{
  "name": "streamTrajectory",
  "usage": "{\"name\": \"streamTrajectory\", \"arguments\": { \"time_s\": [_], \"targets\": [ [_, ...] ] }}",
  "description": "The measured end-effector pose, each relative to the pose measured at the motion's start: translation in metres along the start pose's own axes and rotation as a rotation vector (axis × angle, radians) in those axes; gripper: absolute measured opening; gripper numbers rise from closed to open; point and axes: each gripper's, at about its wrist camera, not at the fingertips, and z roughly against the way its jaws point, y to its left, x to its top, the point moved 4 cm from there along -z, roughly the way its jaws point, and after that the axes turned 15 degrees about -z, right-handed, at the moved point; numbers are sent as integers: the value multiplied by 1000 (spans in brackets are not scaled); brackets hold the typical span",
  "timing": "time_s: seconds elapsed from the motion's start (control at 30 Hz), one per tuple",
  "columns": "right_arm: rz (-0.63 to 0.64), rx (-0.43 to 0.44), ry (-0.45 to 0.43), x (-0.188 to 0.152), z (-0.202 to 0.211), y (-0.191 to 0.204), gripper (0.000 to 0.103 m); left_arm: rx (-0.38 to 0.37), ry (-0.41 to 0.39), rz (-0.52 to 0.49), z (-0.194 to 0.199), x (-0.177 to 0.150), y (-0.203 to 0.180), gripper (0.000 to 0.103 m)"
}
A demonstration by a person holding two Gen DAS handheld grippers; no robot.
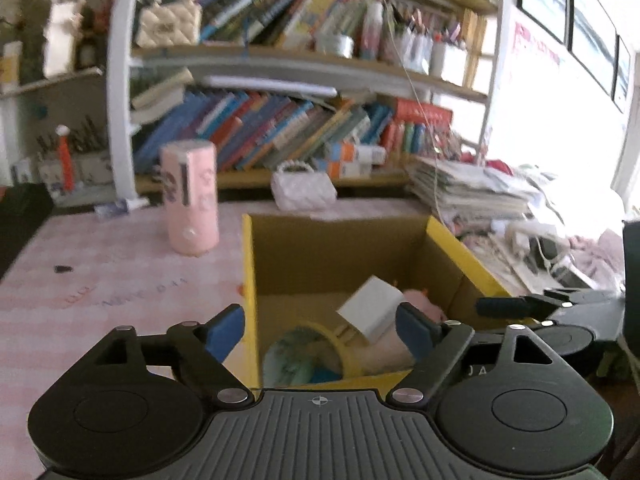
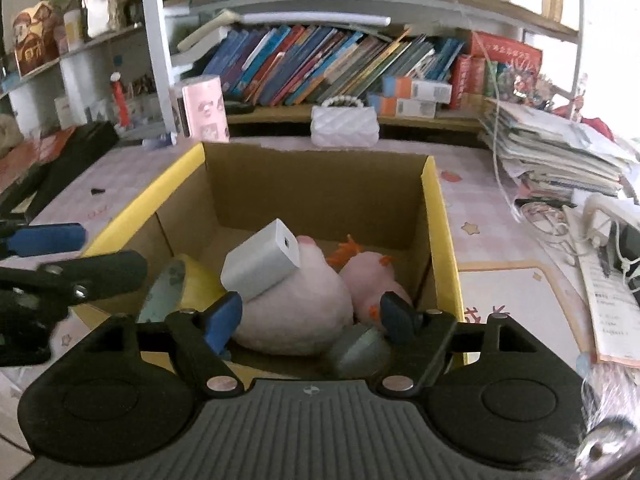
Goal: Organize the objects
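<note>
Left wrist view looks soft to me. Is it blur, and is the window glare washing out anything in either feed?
Left wrist view: blurred throughout, the bookshelf and pink tumbler smeared; window glare whites out the right edge. Right wrist view: sharper, the white box in the cardboard box reads clearly; glare bleaches only the upper right corner. Both bend straight shelves, fisheye distortion.

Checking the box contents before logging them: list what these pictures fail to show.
- Grey rounded object, right wrist view: lower part hidden behind the right claw; identity unclear.
- Yellow round item, left wrist view: blurred and cut off by the cardboard box front wall.
- Pink container print, left wrist view: blurred, unreadable.
- Box floor under the pink plush: covered.
</note>
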Motion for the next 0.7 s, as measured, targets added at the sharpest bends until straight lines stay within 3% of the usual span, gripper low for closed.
{"name": "streamTrajectory", "arguments": {
  "time_s": [0.3, 0.47, 0.7],
  "targets": [
    [21, 22, -113, -2, 34, 29, 81, 152, -68, 58, 53, -9, 31, 92],
    [42, 35, -86, -12, 43, 54, 84, 239, -4, 107, 70, -30, 48, 98],
    [-20, -19, -12, -37, 50, 79, 91, 283, 99, 171, 91, -62, 62, 100]
  ]
}}
